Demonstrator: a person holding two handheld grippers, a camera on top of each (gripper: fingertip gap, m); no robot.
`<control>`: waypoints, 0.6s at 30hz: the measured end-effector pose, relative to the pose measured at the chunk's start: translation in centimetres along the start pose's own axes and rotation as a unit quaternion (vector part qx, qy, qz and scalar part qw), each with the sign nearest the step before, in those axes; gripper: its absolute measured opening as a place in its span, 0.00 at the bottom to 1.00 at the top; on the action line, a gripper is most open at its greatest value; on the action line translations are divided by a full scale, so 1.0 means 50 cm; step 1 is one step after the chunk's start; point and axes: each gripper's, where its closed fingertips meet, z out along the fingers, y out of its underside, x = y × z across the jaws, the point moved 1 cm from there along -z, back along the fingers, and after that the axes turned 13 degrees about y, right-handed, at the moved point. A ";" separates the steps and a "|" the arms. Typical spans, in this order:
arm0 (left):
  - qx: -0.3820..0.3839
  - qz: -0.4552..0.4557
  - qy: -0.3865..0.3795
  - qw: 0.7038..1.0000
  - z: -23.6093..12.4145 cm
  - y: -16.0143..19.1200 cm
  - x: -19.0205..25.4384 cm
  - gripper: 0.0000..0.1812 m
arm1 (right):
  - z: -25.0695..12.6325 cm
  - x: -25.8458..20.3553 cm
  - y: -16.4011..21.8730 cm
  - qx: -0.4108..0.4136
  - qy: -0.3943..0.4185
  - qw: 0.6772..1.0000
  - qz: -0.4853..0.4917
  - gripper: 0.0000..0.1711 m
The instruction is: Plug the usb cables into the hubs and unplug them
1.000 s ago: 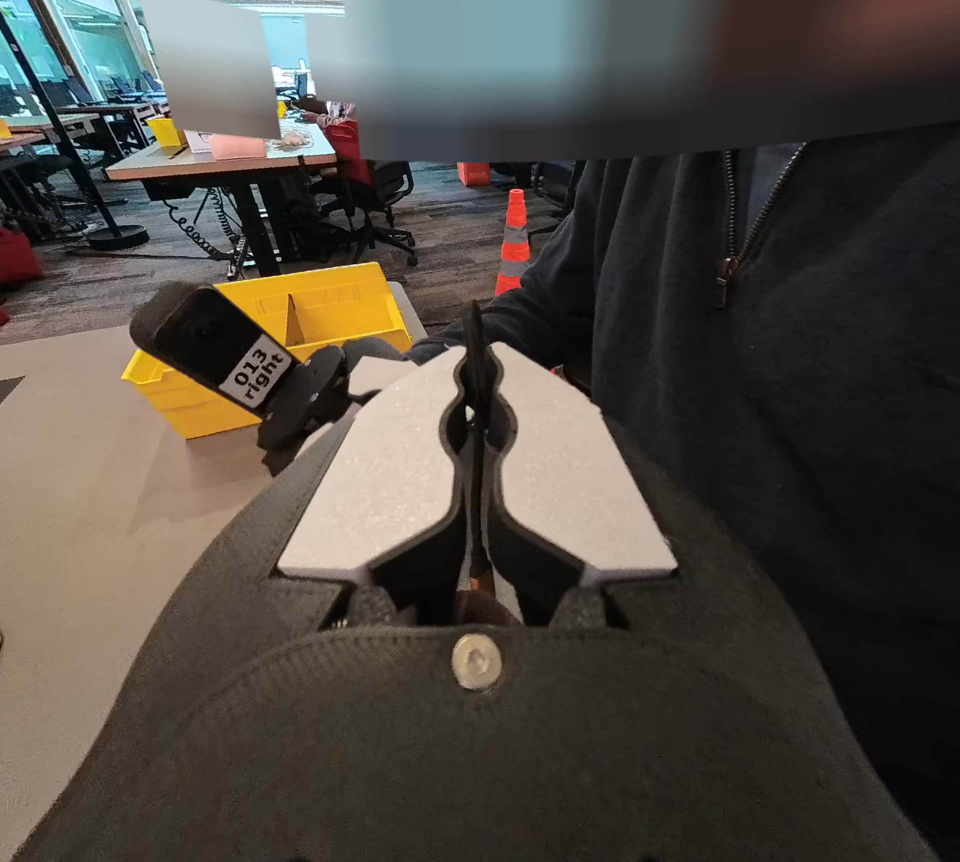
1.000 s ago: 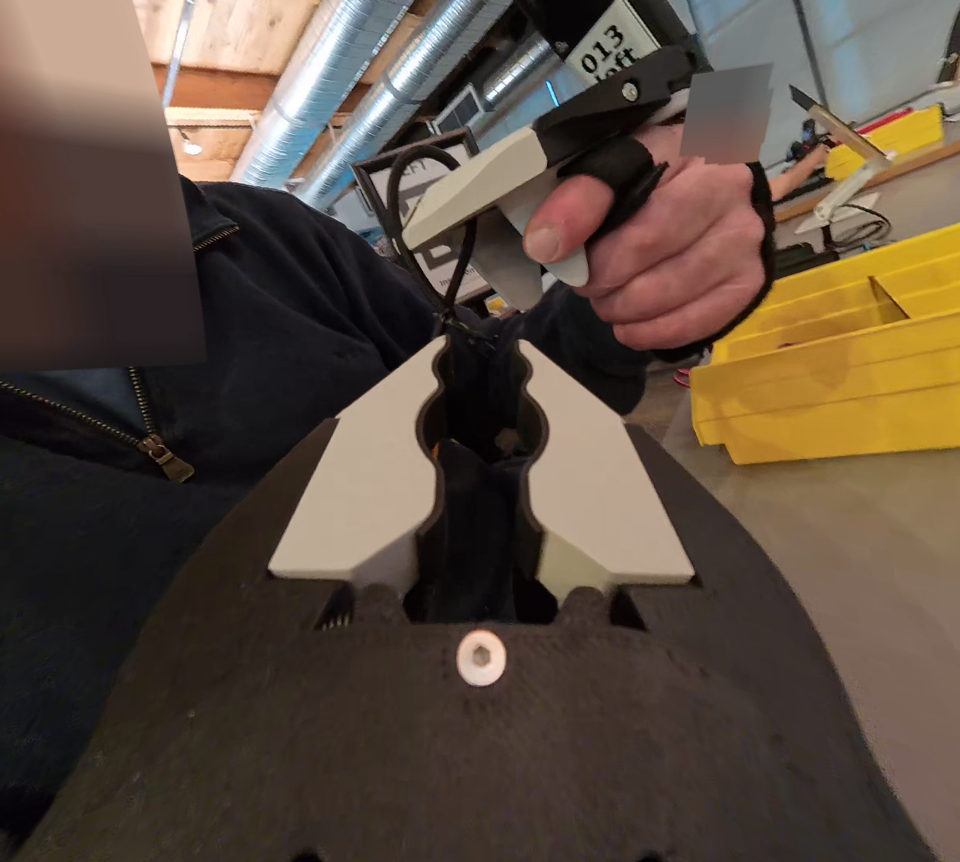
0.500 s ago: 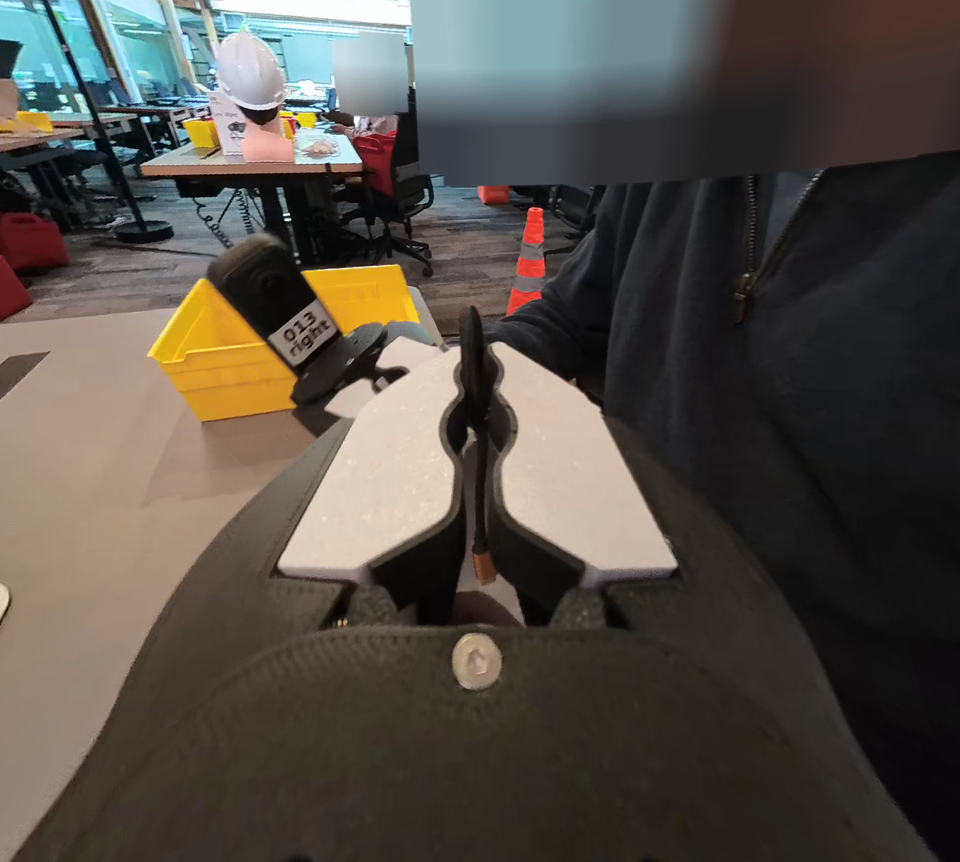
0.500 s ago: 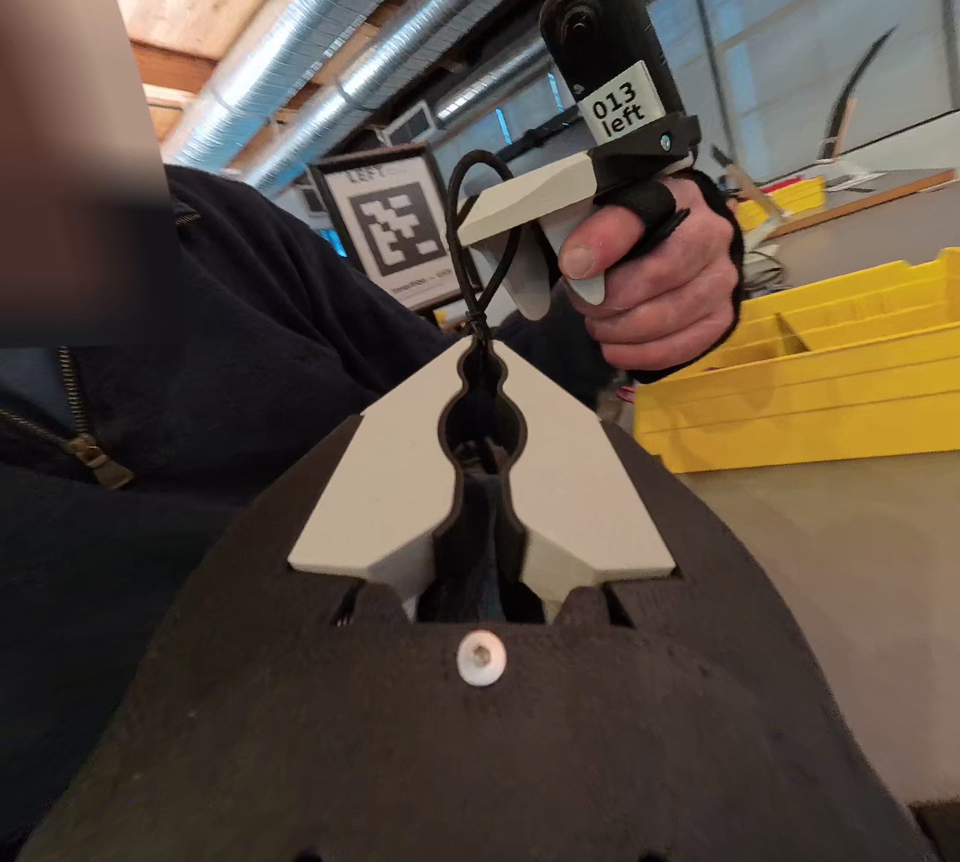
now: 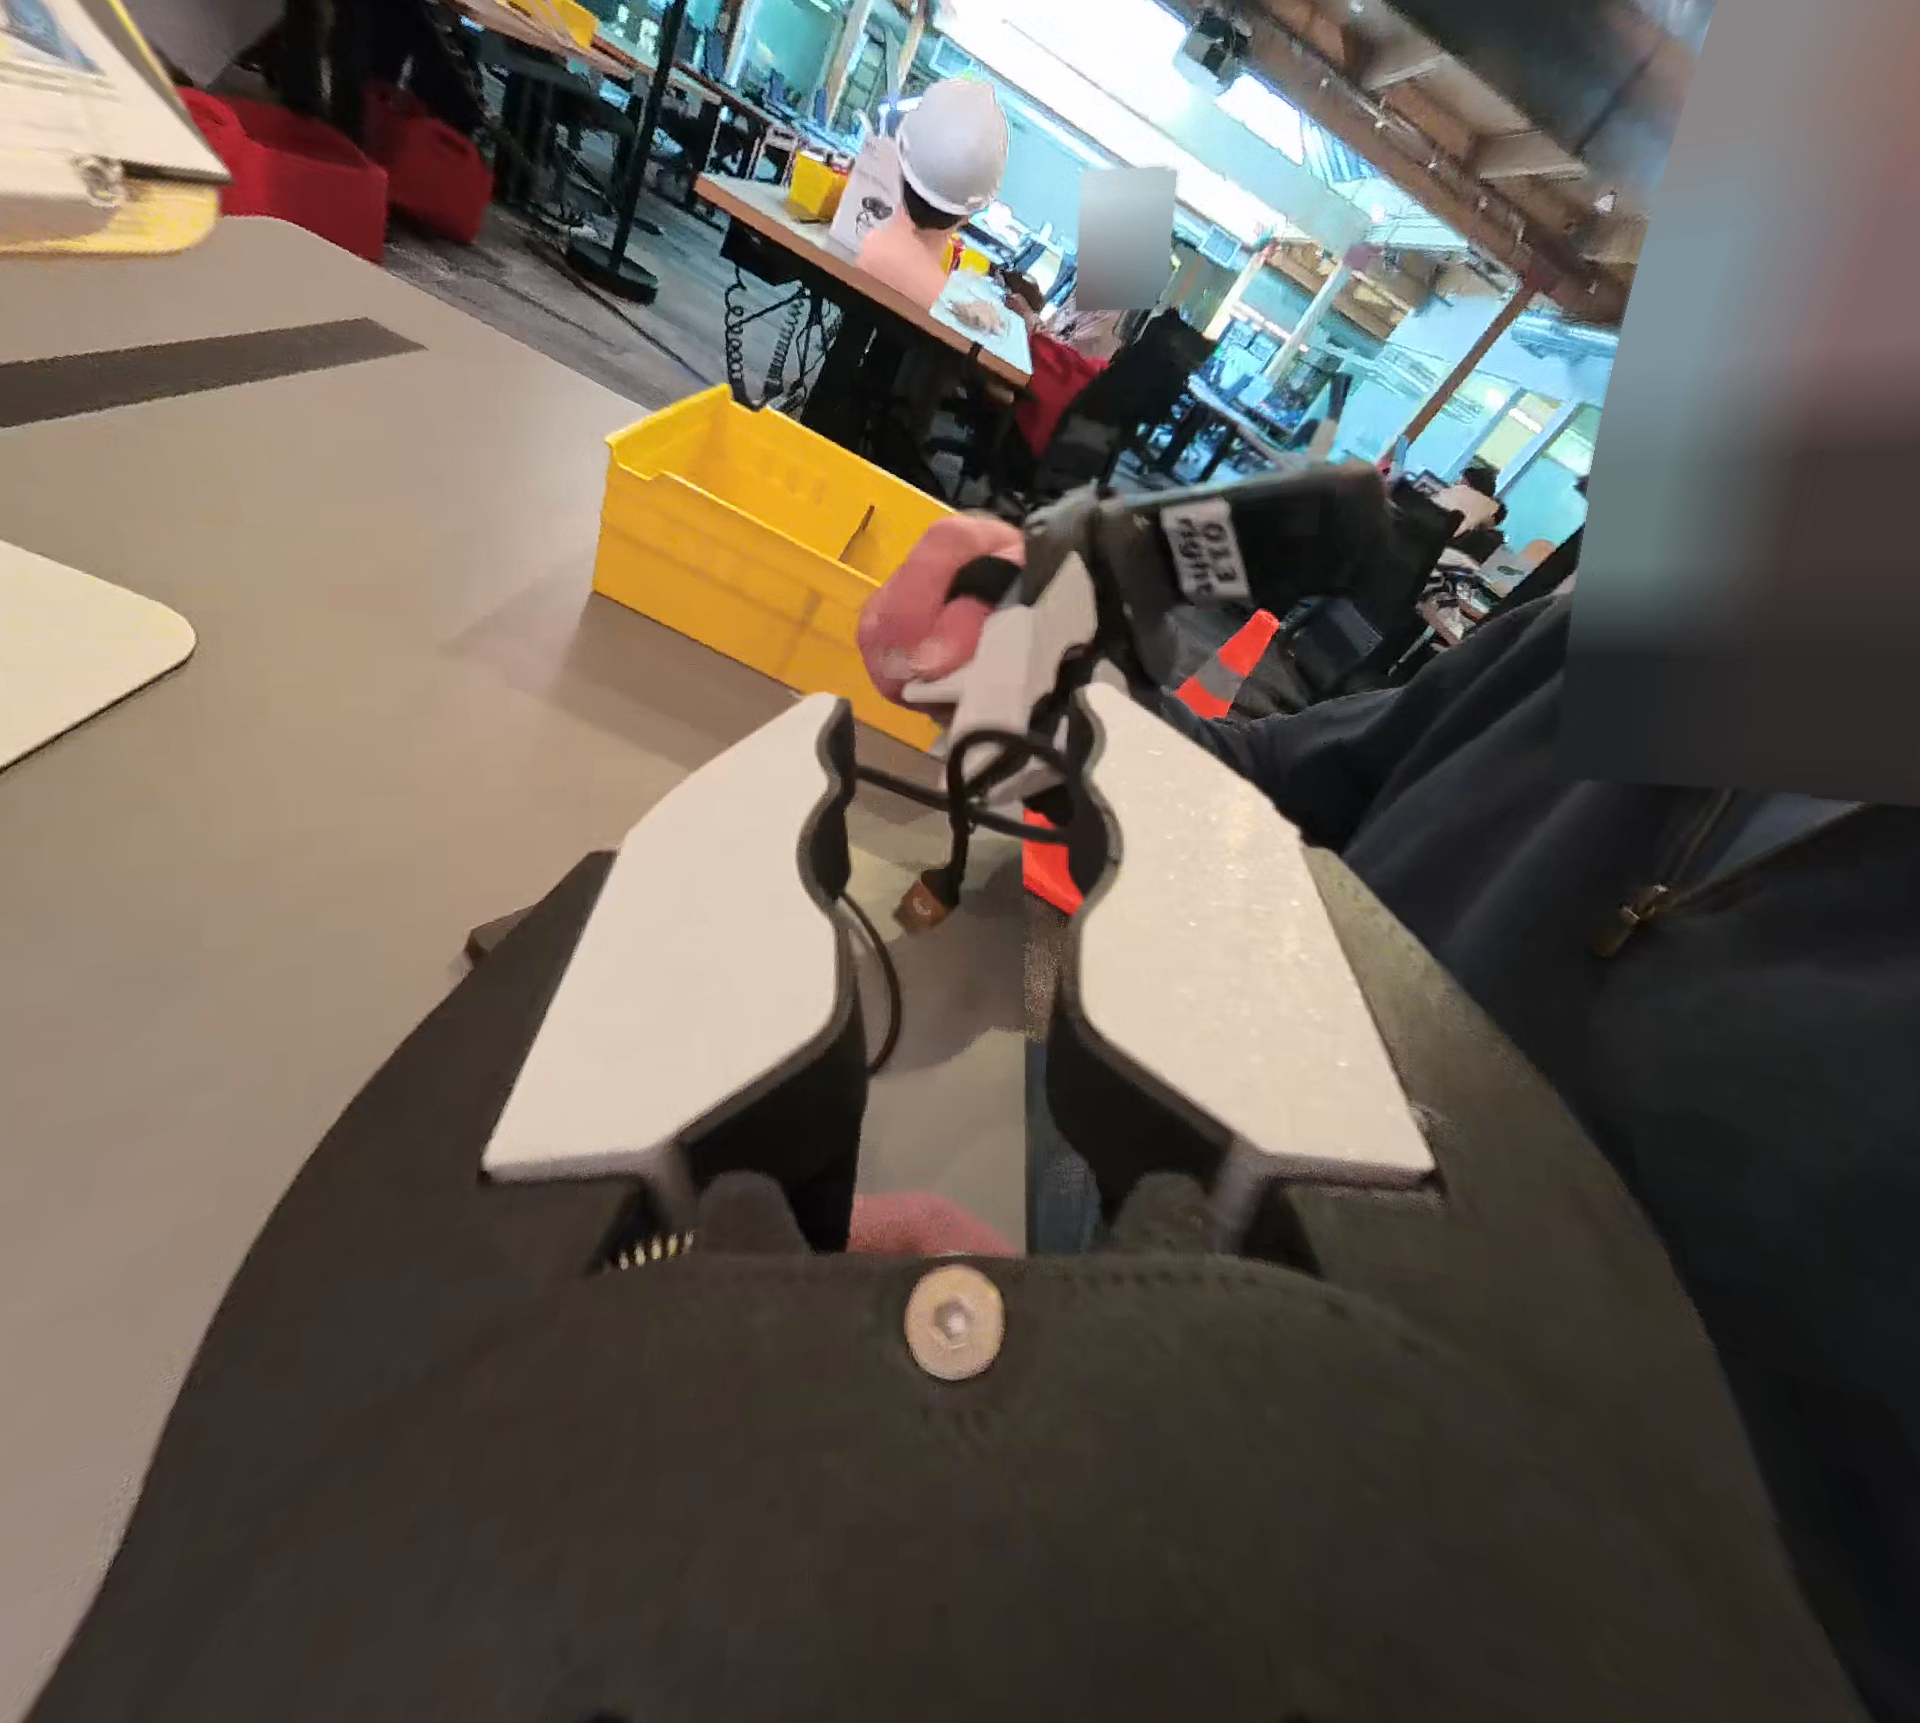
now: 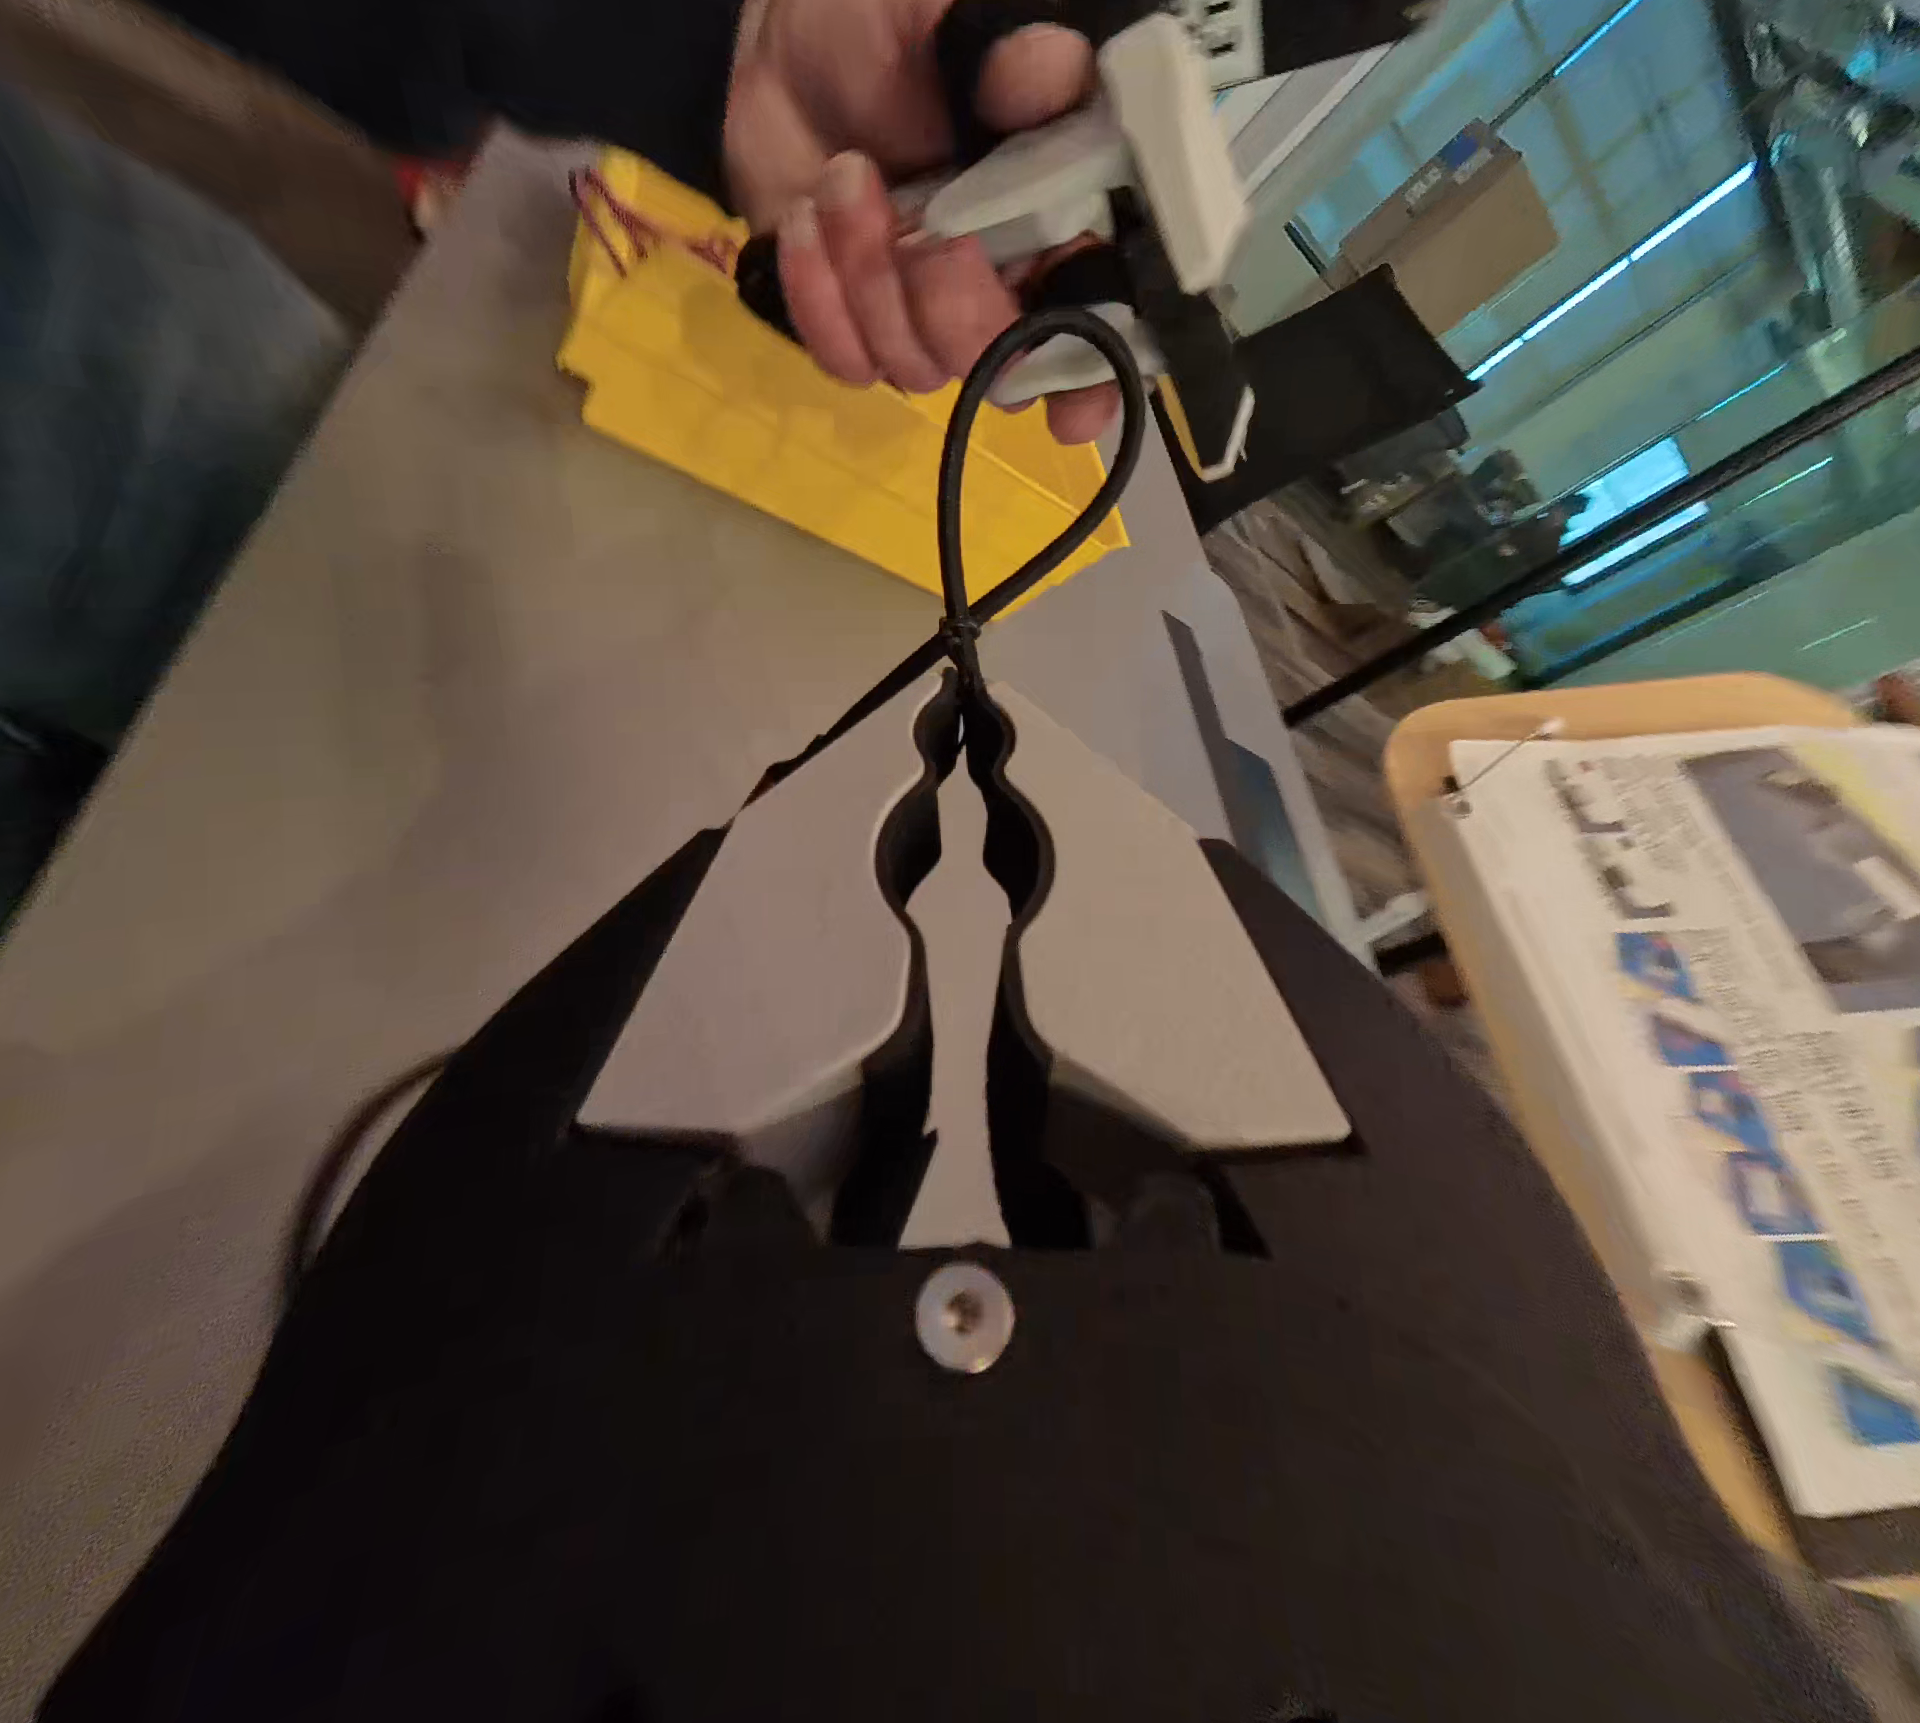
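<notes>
My right gripper (image 6: 958, 705) is shut on a thin black usb cable (image 6: 951, 489), pinched at the fingertips just below a tie. The cable loops up above the tips. In the left wrist view the right gripper (image 5: 987, 681) is held in a hand just past my left fingertips. The cable (image 5: 961, 800) dangles from it with a brown plug (image 5: 925, 906) at its end. My left gripper (image 5: 961, 712) is open, and the cable hangs loose in the gap between its fingers. No hub is in view.
A yellow bin (image 5: 748, 551) stands on the grey table (image 5: 312, 738) beyond the grippers and also shows in the right wrist view (image 6: 831, 458). A printed sheet on a wooden board (image 6: 1714, 1050) lies to the right. A white pad (image 5: 62, 645) lies on the left.
My left gripper has opened and let go of the cable. My right gripper still holds it. Both grippers have swung round toward the table.
</notes>
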 end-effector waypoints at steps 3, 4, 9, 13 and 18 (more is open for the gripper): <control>-0.053 -0.025 -0.009 0.998 0.012 0.016 -0.012 0.25 | 0.002 -0.013 -0.002 -0.016 0.008 0.996 -0.088 0.00; -0.083 -0.037 -0.011 0.996 0.021 0.032 -0.016 0.25 | 0.003 -0.013 -0.006 -0.018 0.014 0.994 -0.104 0.00; -0.206 -0.053 -0.020 0.977 0.053 0.099 -0.020 0.12 | 0.006 -0.008 0.006 -0.047 0.030 0.984 -0.167 0.00; -0.218 0.006 -0.076 0.973 0.056 0.099 -0.033 0.02 | 0.008 0.008 0.018 -0.063 0.052 0.987 -0.141 0.00; -0.221 0.140 -0.230 0.937 0.062 0.094 -0.061 0.02 | 0.020 0.031 0.055 -0.105 0.079 0.991 -0.034 0.00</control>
